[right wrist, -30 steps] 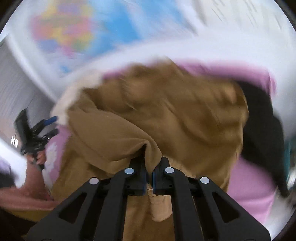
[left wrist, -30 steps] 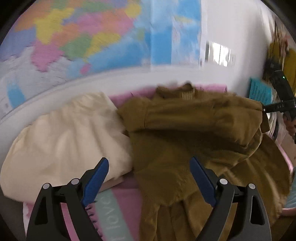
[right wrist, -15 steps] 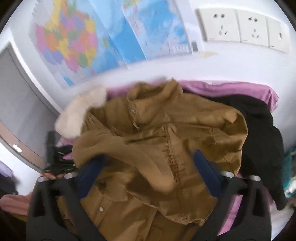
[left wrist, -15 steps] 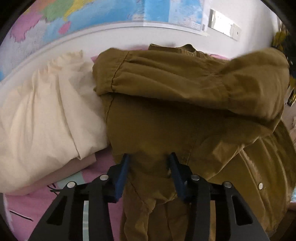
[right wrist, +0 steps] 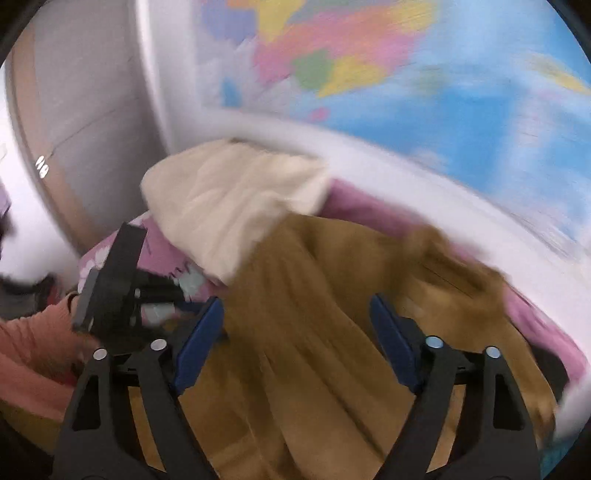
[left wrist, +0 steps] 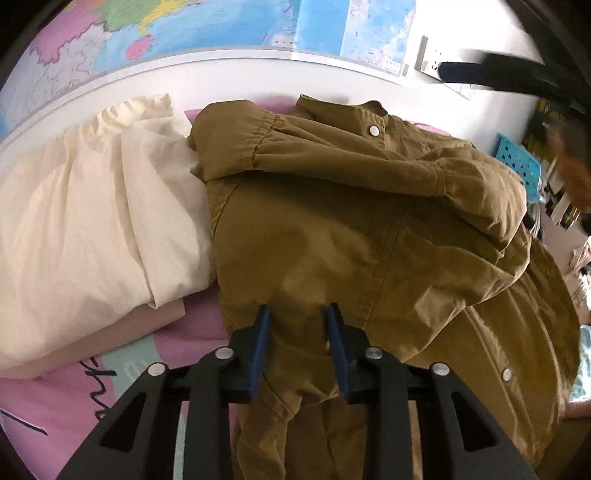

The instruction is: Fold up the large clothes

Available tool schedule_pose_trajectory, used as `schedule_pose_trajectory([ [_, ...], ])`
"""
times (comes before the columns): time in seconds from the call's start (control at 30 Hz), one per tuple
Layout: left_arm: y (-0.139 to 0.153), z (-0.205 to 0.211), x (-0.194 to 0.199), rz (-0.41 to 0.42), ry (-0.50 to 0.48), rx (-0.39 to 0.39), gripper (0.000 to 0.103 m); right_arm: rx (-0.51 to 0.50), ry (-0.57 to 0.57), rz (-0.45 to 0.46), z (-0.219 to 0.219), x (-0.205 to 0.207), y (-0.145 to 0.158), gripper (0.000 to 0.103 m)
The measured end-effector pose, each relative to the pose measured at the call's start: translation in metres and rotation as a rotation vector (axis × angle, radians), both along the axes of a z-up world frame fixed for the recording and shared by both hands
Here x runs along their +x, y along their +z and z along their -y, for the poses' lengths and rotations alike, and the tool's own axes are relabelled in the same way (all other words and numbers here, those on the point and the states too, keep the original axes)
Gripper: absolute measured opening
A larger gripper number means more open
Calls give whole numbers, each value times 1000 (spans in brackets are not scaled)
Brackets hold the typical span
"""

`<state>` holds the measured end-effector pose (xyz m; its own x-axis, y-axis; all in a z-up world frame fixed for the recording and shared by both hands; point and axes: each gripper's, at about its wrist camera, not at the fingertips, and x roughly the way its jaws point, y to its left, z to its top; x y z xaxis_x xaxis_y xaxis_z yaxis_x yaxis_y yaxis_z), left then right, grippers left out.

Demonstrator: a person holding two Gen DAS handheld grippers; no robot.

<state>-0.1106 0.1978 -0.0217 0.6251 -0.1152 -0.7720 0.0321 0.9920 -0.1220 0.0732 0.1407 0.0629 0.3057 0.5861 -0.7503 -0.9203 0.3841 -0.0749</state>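
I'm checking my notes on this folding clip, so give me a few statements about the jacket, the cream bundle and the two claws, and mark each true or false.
1. The brown jacket lies on a pink sheet. True.
2. The cream bundle lies on top of the jacket. False: it sits beside it, and the jacket's sleeve cuff overlaps its edge.
3. The left claw has jacket fabric between its blue pads. True; its jaws are closing.
4. The right claw is clamped on a sleeve. False: its pads stand wide apart and grip nothing, though its jaws are closing.
5. The wall behind is bare. False: a coloured map hangs there.
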Motion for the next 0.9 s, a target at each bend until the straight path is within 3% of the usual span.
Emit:
schedule_pose_trajectory([
  [0.07,0,-2,-3,2,7,-16,25,-26,15,0,-37,13,-11,70],
  [0.13,0,-2,-4,6,6,-23,23,-64,3,-60,-70,31,-28,69],
  [0.2,-1,-5,-7,11,5,-37,22,-121,3,-112,-92,45,-44,47],
  [0.23,-2,-6,-7,14,4,-44,21,-147,14,-159,-98,52,-49,14],
  [0.3,-4,-9,-10,19,7,-65,20,-94,-22,-193,-94,63,-39,8],
  [0.37,-9,-11,-11,11,8,-75,19,38,-59,-247,-80,82,-14,1],
  [0.4,-12,-11,-12,10,11,-72,18,125,-112,-309,-67,100,-2,1],
  [0.43,-15,-9,-12,9,10,-70,18,197,-177,-313,-56,113,6,0],
  [0.47,-17,-7,-13,9,9,-57,18,225,-193,-343,-52,124,6,0],
  [0.6,-15,-10,-14,12,7,-77,18,151,-166,-434,-53,125,-16,3],
  [0.63,-15,-12,-15,12,7,-82,19,127,-138,-411,-55,116,-16,9],
  [0.7,-12,-15,-17,18,5,-92,20,87,-89,-306,-55,94,-13,41],
  [0.73,-10,-18,-19,22,5,-88,21,82,-64,-274,-55,85,-12,66],
  [0.83,-2,-21,-21,46,8,-90,43,27,-7,-280,-65,74,-20,63],
  [0.87,-1,-23,-21,48,12,-101,50,-13,-1,-285,-70,75,-26,51],
  [0.9,-1,-24,-20,46,16,-99,50,-48,-4,-273,-72,76,-31,35],
])
